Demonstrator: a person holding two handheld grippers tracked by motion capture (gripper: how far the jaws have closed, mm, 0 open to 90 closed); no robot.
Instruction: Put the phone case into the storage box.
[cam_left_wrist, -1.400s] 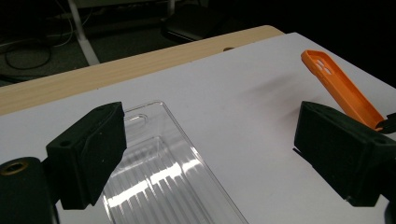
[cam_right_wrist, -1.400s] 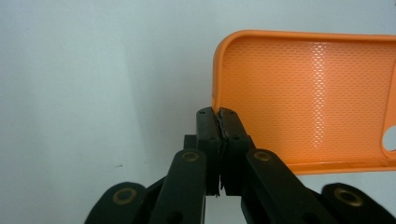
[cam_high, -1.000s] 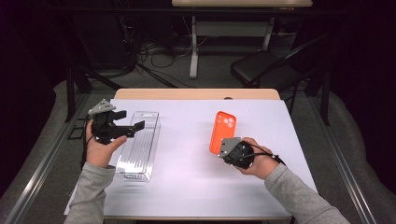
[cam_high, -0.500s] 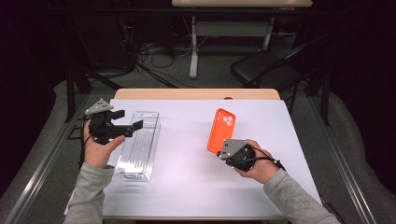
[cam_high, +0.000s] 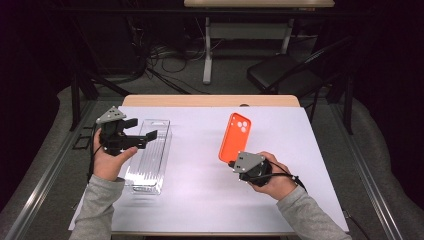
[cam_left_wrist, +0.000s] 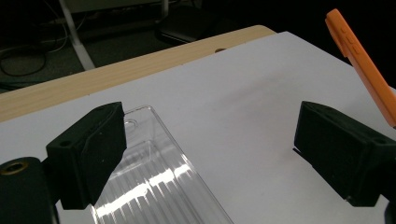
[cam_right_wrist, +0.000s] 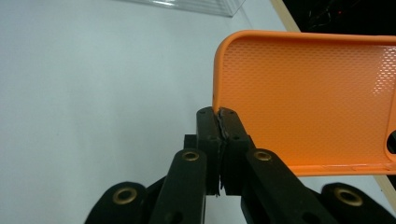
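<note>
Clear ribbed plastic marks the left of the scene: a long transparent tray (cam_high: 147, 156) lies flat near the left edge of the white tabletop (cam_high: 200, 190), running from the near side toward the far edge. The left gripper (cam_high: 141, 138) hovers over the tray's far half with its jaws spread wide, one jaw above the tray and the other out over bare tabletop in the left gripper view. That wide spread looks like readiness to steady or take the tray, though it touches nothing.

Right of centre, the orange phone case (cam_high: 235, 136) is lifted and tilted, its camera cut-out toward the far edge. The right gripper (cam_right_wrist: 223, 122) is clamped tight on the rim at a bottom corner, jaws pressed together on the thin wall. Pinching a corner leaves the textured inner face open and the body free to swing, probably so it can be carried left toward the tray.
</note>
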